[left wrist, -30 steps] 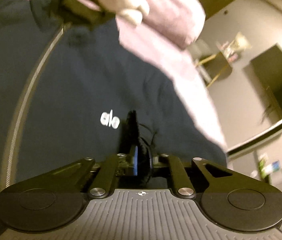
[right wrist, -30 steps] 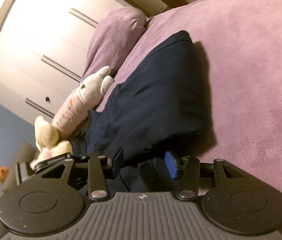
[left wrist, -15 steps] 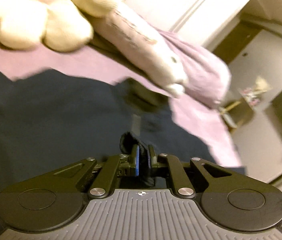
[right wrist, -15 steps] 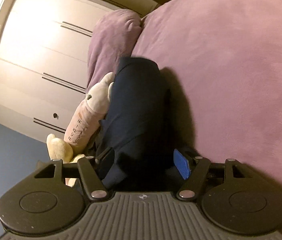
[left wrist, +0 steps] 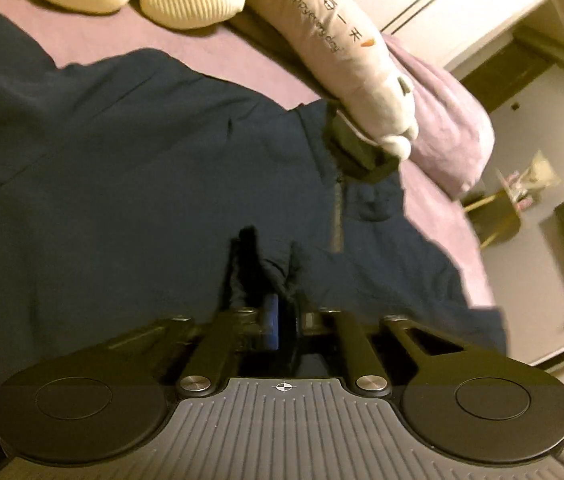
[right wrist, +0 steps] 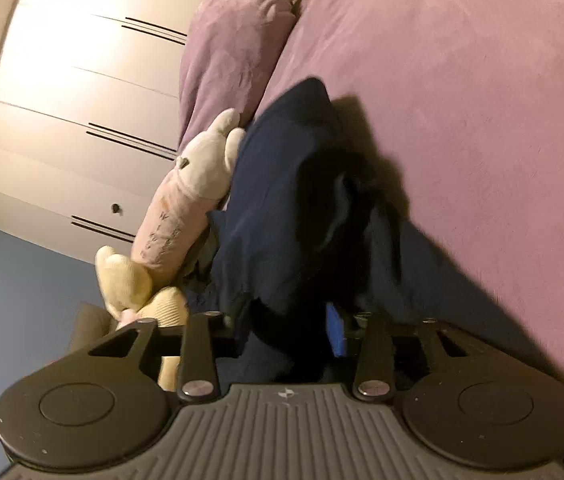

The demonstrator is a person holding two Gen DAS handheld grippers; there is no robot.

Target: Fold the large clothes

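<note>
One purple bed (right wrist: 482,100) carries the navy garment (left wrist: 122,180), spread toward twelve o'clock. Plush toys (left wrist: 346,40) lie at one o'clock. Left gripper (left wrist: 282,320) clamps a fabric fold; right gripper (right wrist: 290,320), jaws just narrowing, encloses bunched cloth.

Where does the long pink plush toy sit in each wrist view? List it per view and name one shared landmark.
Left wrist: long pink plush toy upper centre-right, nose on the navy garment.
Right wrist: toy left of centre, against the garment.
Shared landmark: purple pillow.
</note>
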